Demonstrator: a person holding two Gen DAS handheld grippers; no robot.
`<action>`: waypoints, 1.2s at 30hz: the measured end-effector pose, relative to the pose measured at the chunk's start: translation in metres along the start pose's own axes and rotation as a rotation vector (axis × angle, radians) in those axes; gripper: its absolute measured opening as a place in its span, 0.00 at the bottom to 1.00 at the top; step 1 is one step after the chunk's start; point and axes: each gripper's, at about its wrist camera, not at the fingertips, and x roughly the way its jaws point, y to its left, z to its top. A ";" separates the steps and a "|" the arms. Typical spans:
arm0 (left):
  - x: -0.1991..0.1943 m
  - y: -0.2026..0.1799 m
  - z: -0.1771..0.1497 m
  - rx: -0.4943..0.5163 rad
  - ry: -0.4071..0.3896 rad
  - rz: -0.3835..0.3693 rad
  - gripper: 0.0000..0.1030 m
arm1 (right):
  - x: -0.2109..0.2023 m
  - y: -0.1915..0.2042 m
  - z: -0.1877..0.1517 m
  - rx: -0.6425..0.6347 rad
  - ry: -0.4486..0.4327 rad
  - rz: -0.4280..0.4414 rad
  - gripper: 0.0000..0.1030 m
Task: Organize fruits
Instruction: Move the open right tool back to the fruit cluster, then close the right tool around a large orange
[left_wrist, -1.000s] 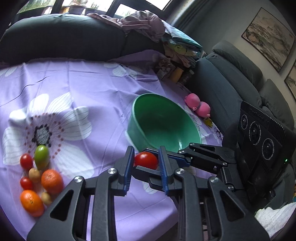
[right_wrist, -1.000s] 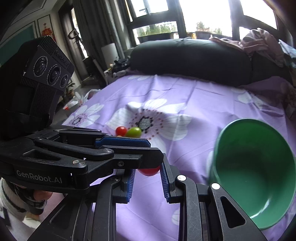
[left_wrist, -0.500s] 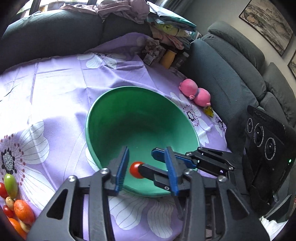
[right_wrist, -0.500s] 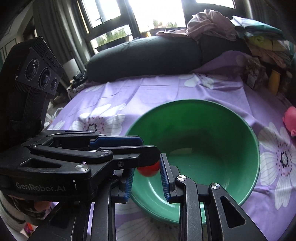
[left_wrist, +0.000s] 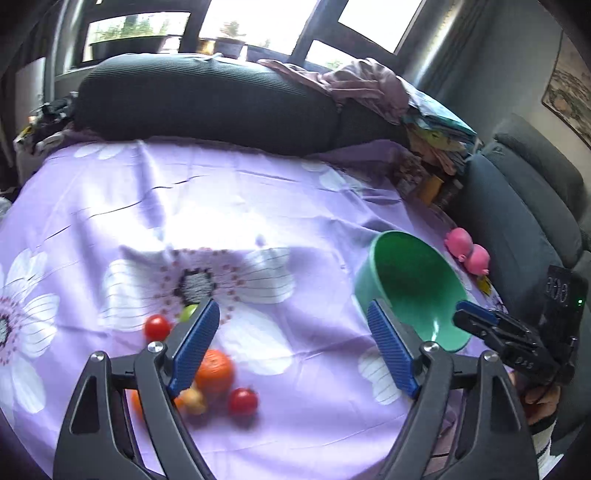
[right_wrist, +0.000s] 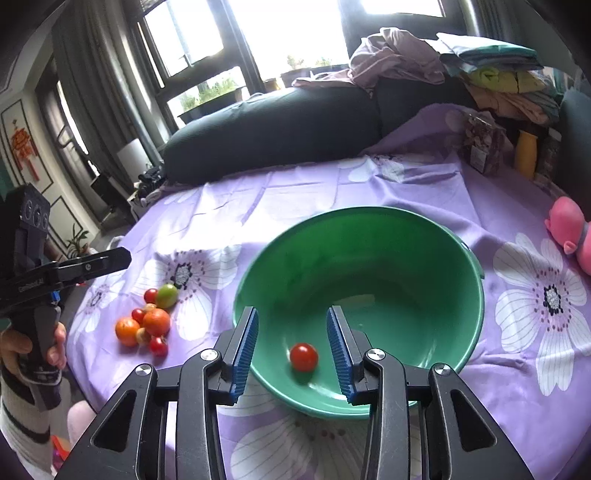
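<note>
A green bowl (right_wrist: 476, 295) stands on the purple flowered cloth, with one red tomato (right_wrist: 303, 356) lying inside near its front wall. My right gripper (right_wrist: 292, 317) hovers over that front rim; its jaws are opening and the tomato sits below and between the pads, untouched. My left gripper (left_wrist: 293, 314) is wide and still opening, with nothing between its fingers, above the cloth beside the fruit pile: an orange (left_wrist: 214, 371), red tomatoes (left_wrist: 242, 401) and a green fruit (left_wrist: 188, 312). The pile (right_wrist: 147, 321) lies left of the bowl (left_wrist: 413, 280).
A pink toy (right_wrist: 569, 225) lies right of the bowl. A jar (right_wrist: 482, 147) and a yellow bottle (right_wrist: 526, 153) stand at the table's far right. A dark sofa (left_wrist: 207, 99) with piled clothes (right_wrist: 399, 59) wraps the back and right sides.
The right gripper, shut on the red tomato over the bowl, has let it drop in. The left gripper has drawn away leftward to the fruit pile and spread its jaws wide.
</note>
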 end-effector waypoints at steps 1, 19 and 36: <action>-0.006 0.011 -0.005 -0.019 -0.001 0.016 0.80 | -0.001 0.005 0.000 -0.011 -0.003 0.016 0.38; -0.032 0.080 -0.076 -0.168 0.070 0.036 0.78 | 0.057 0.122 -0.038 -0.253 0.216 0.246 0.38; -0.003 0.107 -0.062 -0.048 0.126 -0.038 0.61 | 0.150 0.214 -0.051 -0.289 0.385 0.404 0.39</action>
